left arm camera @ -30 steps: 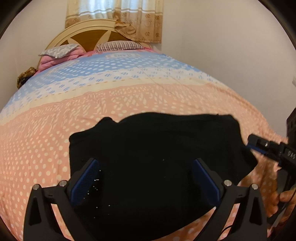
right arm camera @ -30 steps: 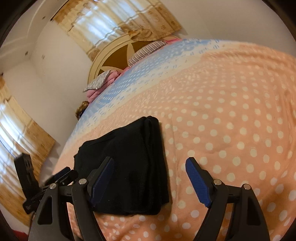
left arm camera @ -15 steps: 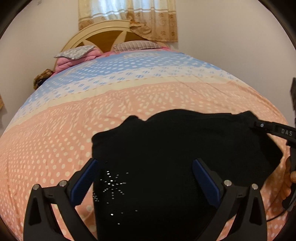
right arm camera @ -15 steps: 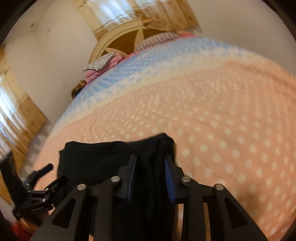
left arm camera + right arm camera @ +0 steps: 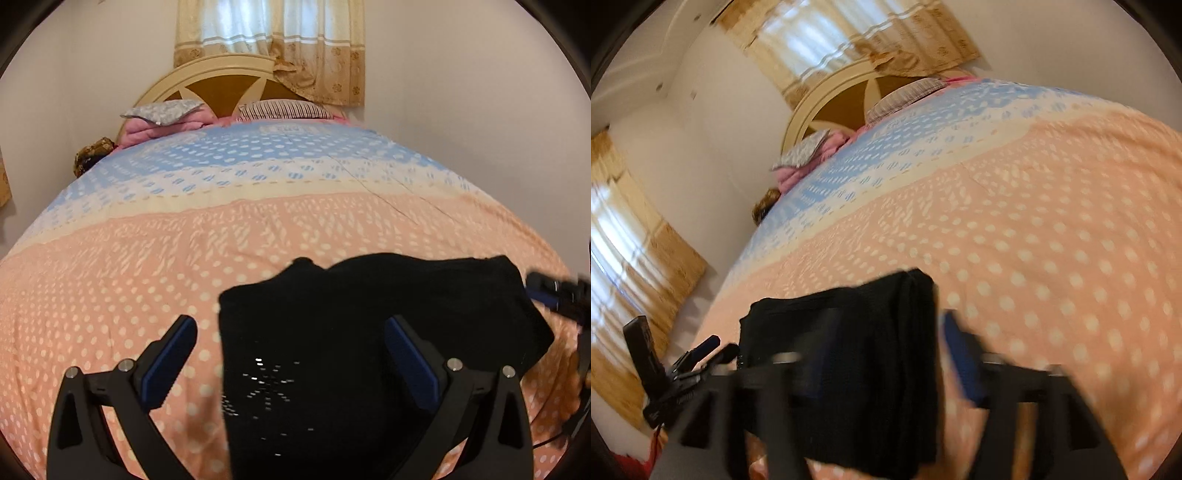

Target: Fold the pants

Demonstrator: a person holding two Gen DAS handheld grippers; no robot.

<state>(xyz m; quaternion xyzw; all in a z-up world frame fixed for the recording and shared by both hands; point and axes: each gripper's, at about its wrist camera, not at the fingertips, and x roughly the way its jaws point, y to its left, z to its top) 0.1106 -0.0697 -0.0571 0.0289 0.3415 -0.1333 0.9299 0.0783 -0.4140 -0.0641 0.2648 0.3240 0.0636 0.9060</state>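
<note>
Right gripper [image 5: 886, 365]: blurred in its own view; jaws are opening, with the right-hand edge of the pants [image 5: 857, 369] between them and no pad seen pressing on the cloth.

Left gripper [image 5: 291, 358]: jaws spread wide, the left edge of the pants [image 5: 369, 332] lying between them, unpinched.

Pants: black, already folded into a compact stacked rectangle, laid flat on the near, peach-dotted part of the bedspread [image 5: 110, 266]. The long axis is judged to run across the bed, from one gripper to the other; stacked fold edges are shown at the right end. A sparkle motif is seen near the left end.

Step in hand: judged a late one, release after a fold. Next move, as judged: a last fold or squaring, for which both ends must be pinched evenly and layers kept aligned.
</note>
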